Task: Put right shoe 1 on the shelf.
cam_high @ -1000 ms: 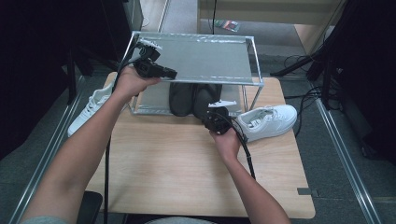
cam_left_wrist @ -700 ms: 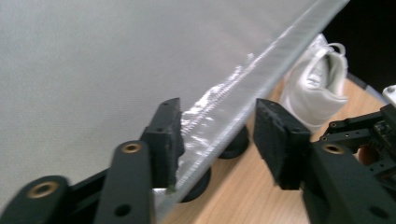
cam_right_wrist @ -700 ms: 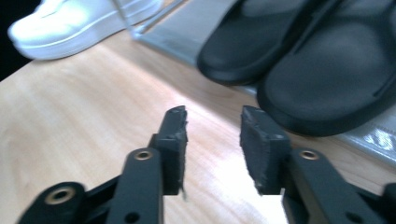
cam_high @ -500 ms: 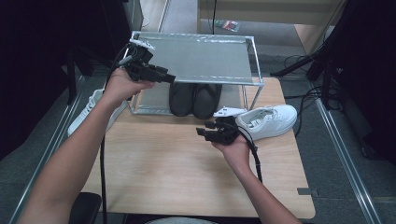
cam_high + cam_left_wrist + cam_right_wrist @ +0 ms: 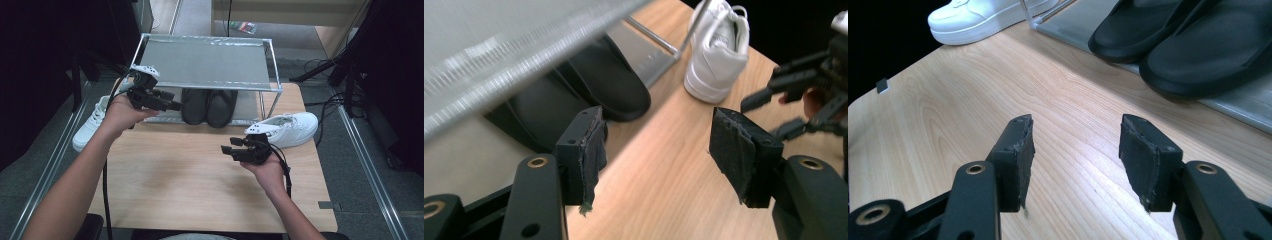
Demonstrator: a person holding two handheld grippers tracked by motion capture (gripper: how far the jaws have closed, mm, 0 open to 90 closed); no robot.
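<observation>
Lower right of centre in the high view: right gripper [image 5: 231, 149], jaws wide, nothing between them, having just been opening. Upper left: left gripper [image 5: 172, 104], jaws likewise spread and empty after just opening, aimed toward the black slippers [image 5: 209, 105] lying side by side on the rack [image 5: 210, 42]'s lower shelf, long axes running up-frame. Right of the rack on the table [image 5: 175, 180]: white sneaker [image 5: 287, 129], long axis left-right; another white sneaker [image 5: 90, 129] off the table's left edge; no readable writing.

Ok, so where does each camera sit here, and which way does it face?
High view: above the person's side, looking forward and down at the table and rack; forearms, both grippers.
Left gripper view: rides the left gripper, facing black slippers.
Right gripper view: rides the right gripper, facing tabletop.
All share the slippers.
</observation>
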